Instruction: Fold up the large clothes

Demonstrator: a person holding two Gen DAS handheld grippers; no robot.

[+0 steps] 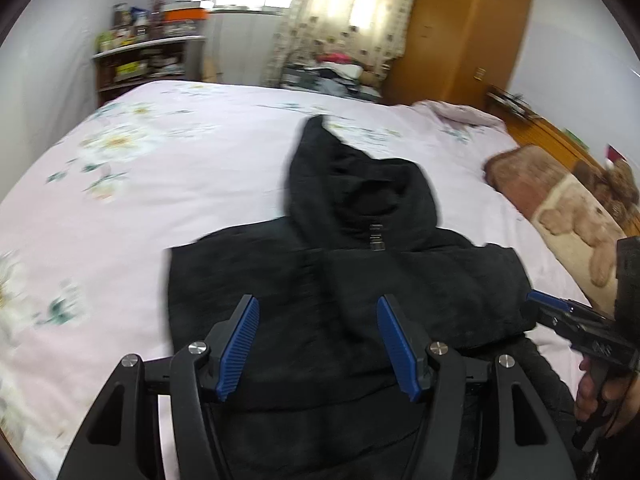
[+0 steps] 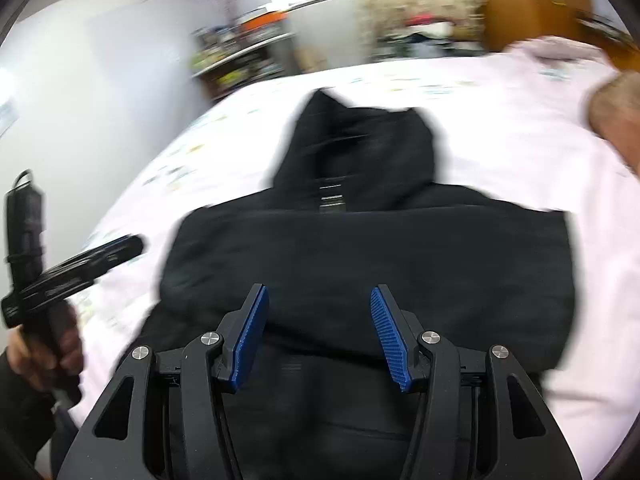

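A black hooded jacket lies on the pink floral bed, hood pointing away, sleeves folded in over the body. My left gripper hovers open and empty over the jacket's near half. My right gripper is also open and empty above the jacket, in a blurred view. The right gripper also shows in the left wrist view at the jacket's right edge. The left gripper shows in the right wrist view left of the jacket.
A brown teddy-bear pillow lies at the bed's right side. A crumpled pink blanket sits at the far corner. A shelf, curtains and a wooden wardrobe stand beyond the bed.
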